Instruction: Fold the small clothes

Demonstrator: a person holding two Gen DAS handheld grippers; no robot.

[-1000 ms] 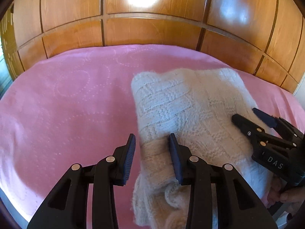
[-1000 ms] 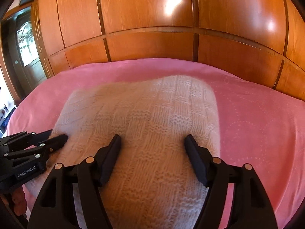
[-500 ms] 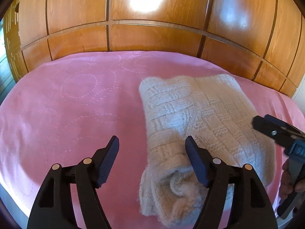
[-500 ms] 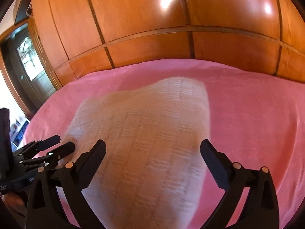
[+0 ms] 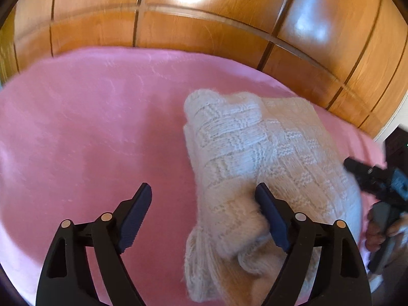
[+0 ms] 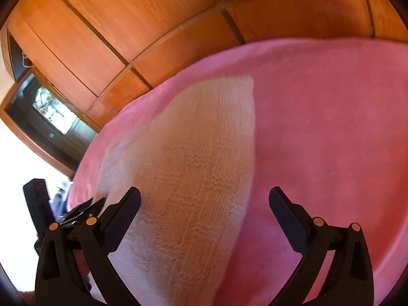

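A cream knitted garment (image 5: 267, 148) lies folded into a thick bundle on the pink bedspread (image 5: 89, 127). My left gripper (image 5: 202, 188) hovers over its near left corner with jaws opening. One pad floats above the knit, the other above bare pink, and neither presses. In the right wrist view the garment (image 6: 199, 153) runs away from me. My right gripper (image 6: 204, 191) stands open wide over its near right edge, touching nothing. Each gripper shows in the other's view: the right gripper (image 5: 369, 176) at the far right, the left gripper (image 6: 84, 209) at the lower left.
Glossy wooden wardrobe panels (image 5: 204, 25) rise right behind the bed. A dark-framed doorway (image 6: 51, 112) shows past the bed's left side. A person's hand (image 5: 377, 232) holds the right gripper's handle at the bed's near right edge. Bare bedspread (image 6: 318, 114) spreads right of the garment.
The left jaws spread and let go of the garment's near edge. The right jaws widened fully, and that gripper rolled and slid toward the garment's right edge. The bundle stayed put.
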